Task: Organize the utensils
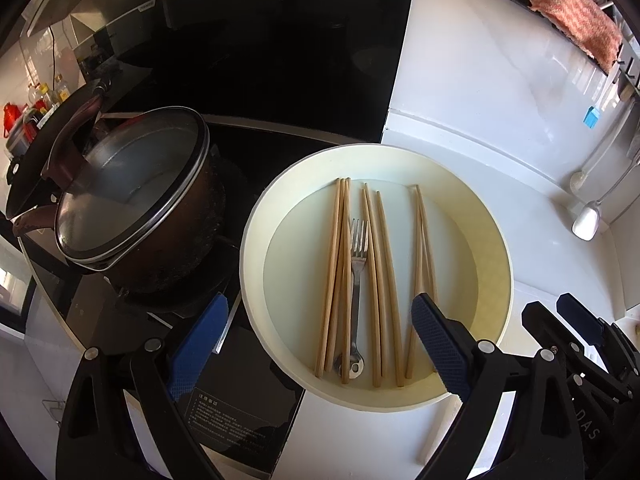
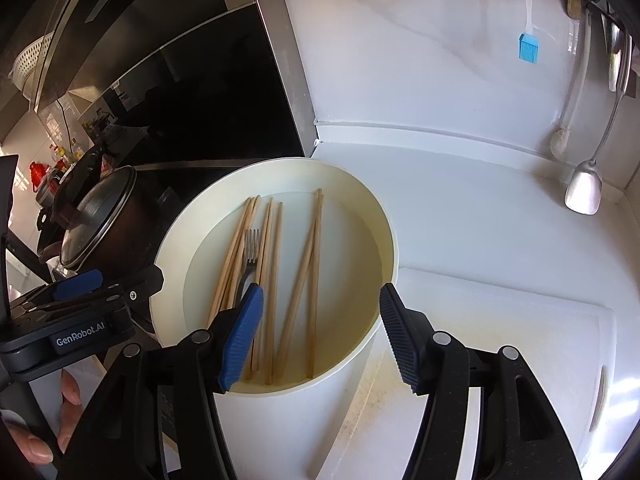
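A cream round container [image 1: 496,256] [image 2: 384,224] stands on the white counter. Inside it lie several wooden chopsticks [image 1: 380,280] [image 2: 314,272] and a metal fork [image 1: 358,256] [image 2: 251,248]. My left gripper [image 1: 320,344] is open and empty, hovering over the container's near rim, its right finger above the rightmost chopsticks. My right gripper [image 2: 320,336] is open and empty, over the container's near right rim. One more chopstick [image 1: 436,432] [image 2: 332,432] lies on the counter beside the container, partly hidden by fingers.
A brown lidded pot [image 1: 136,200] [image 2: 96,216] sits on the black stove left of the container. A white cutting board [image 2: 520,352] lies at right. A spatula [image 2: 584,188], blue brush [image 2: 528,46] and orange cloth [image 1: 572,12] hang on the wall.
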A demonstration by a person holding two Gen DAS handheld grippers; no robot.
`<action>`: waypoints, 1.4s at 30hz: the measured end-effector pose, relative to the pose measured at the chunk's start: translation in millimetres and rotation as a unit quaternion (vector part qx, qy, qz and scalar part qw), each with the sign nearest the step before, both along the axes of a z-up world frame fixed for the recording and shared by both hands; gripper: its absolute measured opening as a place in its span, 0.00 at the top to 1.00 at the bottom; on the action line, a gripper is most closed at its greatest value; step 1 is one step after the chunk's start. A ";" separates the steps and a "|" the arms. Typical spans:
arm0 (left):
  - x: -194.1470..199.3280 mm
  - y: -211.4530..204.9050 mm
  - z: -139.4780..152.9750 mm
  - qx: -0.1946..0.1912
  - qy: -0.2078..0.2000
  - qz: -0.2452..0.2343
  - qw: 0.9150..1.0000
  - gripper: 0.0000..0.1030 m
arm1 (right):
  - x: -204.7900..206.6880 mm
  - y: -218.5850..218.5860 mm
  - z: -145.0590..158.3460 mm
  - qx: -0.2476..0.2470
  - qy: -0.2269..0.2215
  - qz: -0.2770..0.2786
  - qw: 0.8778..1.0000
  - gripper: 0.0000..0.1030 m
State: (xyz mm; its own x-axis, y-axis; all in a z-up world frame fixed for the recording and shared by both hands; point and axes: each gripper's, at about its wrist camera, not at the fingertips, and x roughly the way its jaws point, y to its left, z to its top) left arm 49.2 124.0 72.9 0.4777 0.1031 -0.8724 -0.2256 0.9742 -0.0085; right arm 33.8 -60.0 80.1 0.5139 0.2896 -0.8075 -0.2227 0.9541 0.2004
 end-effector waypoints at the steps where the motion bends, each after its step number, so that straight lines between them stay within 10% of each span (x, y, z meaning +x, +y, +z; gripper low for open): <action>1: -1.1 -0.7 0.3 0.001 -0.001 0.001 1.000 0.11 | -0.5 -0.6 0.4 0.000 0.000 0.000 1.000 0.44; 42: -3.3 8.9 2.0 0.024 0.026 0.033 0.999 0.06 | -1.2 7.1 5.7 -0.013 -0.001 0.011 1.000 0.38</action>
